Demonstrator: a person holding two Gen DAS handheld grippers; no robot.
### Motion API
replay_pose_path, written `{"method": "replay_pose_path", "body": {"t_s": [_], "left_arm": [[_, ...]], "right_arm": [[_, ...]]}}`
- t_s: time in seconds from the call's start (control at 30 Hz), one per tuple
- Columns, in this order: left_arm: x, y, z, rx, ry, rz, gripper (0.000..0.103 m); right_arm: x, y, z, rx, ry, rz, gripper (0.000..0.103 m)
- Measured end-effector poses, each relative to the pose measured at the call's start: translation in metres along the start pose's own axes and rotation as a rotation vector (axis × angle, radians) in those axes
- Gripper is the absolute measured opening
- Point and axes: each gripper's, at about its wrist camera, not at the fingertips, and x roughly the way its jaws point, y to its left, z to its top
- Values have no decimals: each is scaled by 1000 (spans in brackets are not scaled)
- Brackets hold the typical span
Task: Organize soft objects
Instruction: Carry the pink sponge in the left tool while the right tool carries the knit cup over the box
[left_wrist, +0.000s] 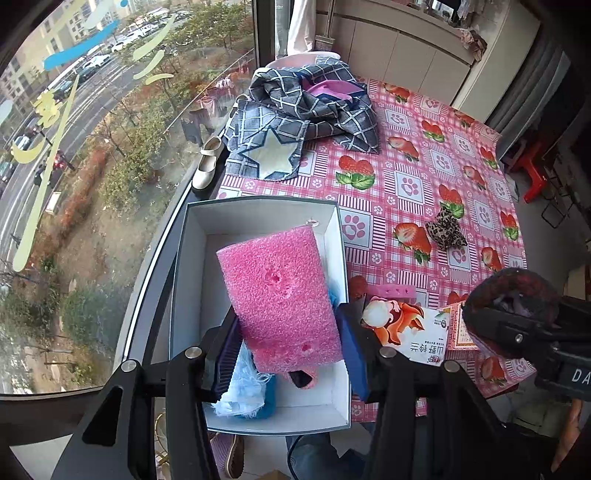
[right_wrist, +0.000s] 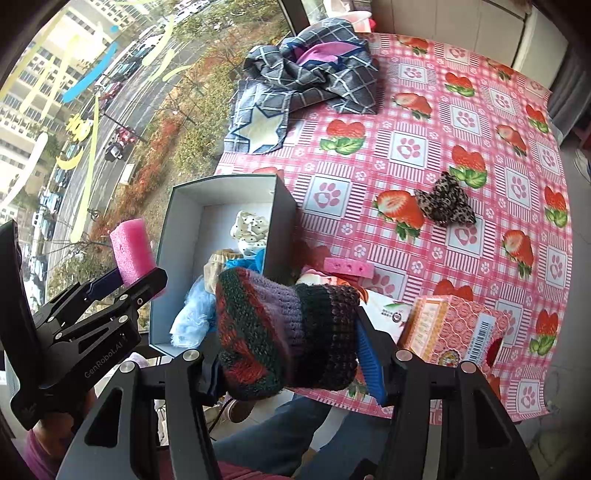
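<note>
soft objects are split between our two hands: the pink sponge block (left_wrist: 280, 295) is pinched in our left gripper (left_wrist: 284, 354), hanging above the open grey box (left_wrist: 258, 210) at the table's window edge, and the striped knitted piece (right_wrist: 288, 332) is squeezed between the pads of our right gripper (right_wrist: 291, 365), just beside that box. a leopard-print cloth (right_wrist: 445, 205) lies well apart on the strawberry tablecloth (right_wrist: 406, 110)

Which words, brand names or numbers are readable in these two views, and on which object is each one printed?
"GenRobot.AI": on the black body of the left gripper.
"DA", cut off by the frame edge: on the black body of the right gripper.
Upside-down Chinese characters on the white snack packet with an orange cartoon fox: too unclear to quote.
Barcode digits on the pink patterned cardboard box: too small.
</note>
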Motion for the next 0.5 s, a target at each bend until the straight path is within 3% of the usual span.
{"method": "replay_pose_path", "body": {"t_s": [0.5], "left_arm": [[-2, 29, -5, -67, -7, 11, 54]], "right_arm": [[12, 27, 7, -64, 23, -7, 58]]}}
